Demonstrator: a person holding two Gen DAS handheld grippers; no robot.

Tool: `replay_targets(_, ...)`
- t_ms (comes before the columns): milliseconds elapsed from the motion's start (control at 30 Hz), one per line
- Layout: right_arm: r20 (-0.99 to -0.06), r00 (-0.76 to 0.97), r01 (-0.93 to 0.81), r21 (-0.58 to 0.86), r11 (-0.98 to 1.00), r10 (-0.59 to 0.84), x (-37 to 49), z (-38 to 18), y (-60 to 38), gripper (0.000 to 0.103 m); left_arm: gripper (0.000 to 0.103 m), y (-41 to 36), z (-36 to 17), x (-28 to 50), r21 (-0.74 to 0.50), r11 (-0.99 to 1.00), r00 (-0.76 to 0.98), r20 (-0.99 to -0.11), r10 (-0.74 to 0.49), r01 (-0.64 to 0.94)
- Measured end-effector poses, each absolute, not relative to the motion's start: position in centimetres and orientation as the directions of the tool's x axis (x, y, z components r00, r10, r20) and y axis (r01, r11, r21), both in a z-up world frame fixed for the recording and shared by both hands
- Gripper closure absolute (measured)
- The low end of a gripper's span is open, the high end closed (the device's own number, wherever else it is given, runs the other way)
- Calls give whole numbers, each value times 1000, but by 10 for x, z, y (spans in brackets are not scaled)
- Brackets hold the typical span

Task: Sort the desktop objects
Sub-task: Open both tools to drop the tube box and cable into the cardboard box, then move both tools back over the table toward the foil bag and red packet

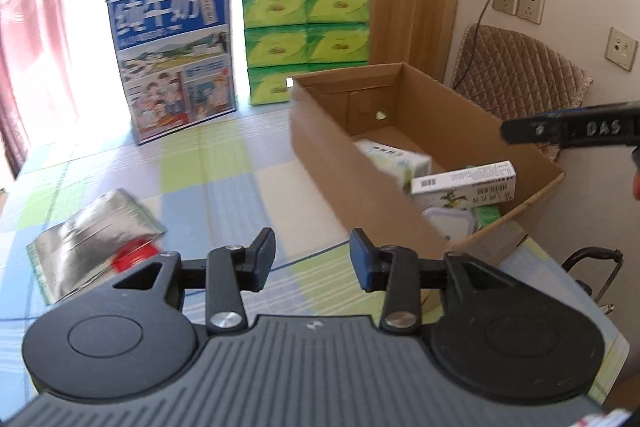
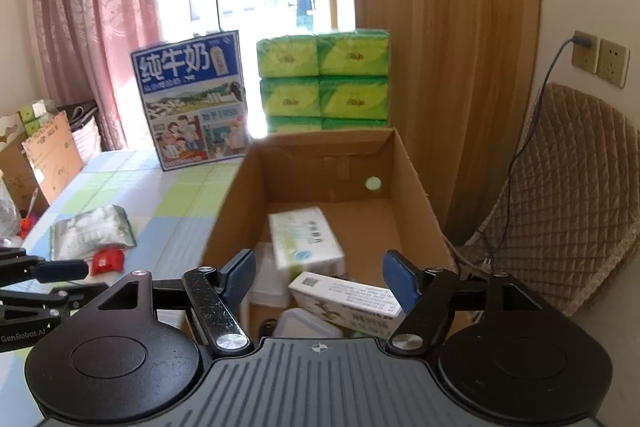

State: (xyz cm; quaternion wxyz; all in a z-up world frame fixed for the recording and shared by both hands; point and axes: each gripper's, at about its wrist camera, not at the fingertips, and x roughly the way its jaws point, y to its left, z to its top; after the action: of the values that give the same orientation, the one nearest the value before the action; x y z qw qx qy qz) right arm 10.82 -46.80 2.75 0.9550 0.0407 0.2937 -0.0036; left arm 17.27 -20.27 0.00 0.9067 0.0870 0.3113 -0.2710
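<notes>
1. Here the cardboard box (image 2: 416, 187) stands on the right side of the worktop (image 1: 224, 187), its top flaps open, so it serves as the bin the loose things get sorted into.
2. Already inside lie a white and green carton (image 2: 306, 239), a long flat medicine box (image 2: 348, 301) resting at a slant on other items, and a clear plastic lid or tub (image 1: 448, 223) at the near end; they sit loosely piled, as dropped things would.
3. The right gripper (image 2: 319, 281) hangs over the near end of the box with its blue-padded fingers (image 2: 400, 281) spread wide and nothing between them, which looks to me like a release over the bin or a pull-back from it.
4. The left gripper (image 1: 313, 259) hovers low over the checked cloth, just beside the box's near wall; its fingers stand apart too, and empty.
5. Still out on the worktop, well left of the box, are a silver foil pouch (image 1: 92, 235) and a small red packet (image 2: 107, 261) touching its near edge. I judge these the likely next pickups, and the left gripper is the nearer one.
6. A blue milk carton case (image 1: 176, 59) and a stack of green tissue packs (image 1: 306, 39) stand upright at the far edge, seemingly not part of the sorting.
</notes>
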Motion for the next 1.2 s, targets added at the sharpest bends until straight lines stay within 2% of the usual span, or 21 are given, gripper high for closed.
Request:
replay_targets(67, -556, 830, 14, 85, 996, 36, 104, 32, -457, 33, 65, -186, 2, 168, -8, 851, 670, -612, -419, 525)
replay_targets(133, -548, 835, -2, 87, 996, 49, 99, 35, -444, 22, 63, -168, 3, 163, -3, 863, 680, -614, -401, 506)
replay_targets(200, -537, 841, -22, 88, 996, 66, 94, 39, -430, 19, 60, -149, 6, 158, 5, 872, 689, -615, -383, 490)
replay_targets(300, -533, 840, -62, 85, 994, 98, 89, 43, -407, 16, 58, -121, 10, 151, 27, 885, 707, -613, -352, 465)
replay_targets(400, -532, 837, -98, 81, 992, 127, 86, 45, -383, 13, 50, -93, 13, 145, 45, 898, 724, -610, -323, 439)
replay_targets(467, -533, 833, -119, 85, 989, 146, 84, 45, -367, 13, 40, -76, 15, 142, 55, 906, 733, -610, -302, 419)
replay_targets(633, -546, 815, -180, 78, 981, 193, 83, 38, -329, 6, 33, -39, 16, 134, 70, 922, 746, -612, -262, 381)
replay_targets(767, -558, 801, -216, 71, 974, 219, 84, 32, -304, 3, 19, -12, 12, 130, 78, 934, 755, -614, -231, 349)
replay_targets(1200, -606, 751, -296, 46, 954, 262, 101, 3, -244, 2, 4, 44, -12, 137, 73, 957, 754, -634, -172, 280)
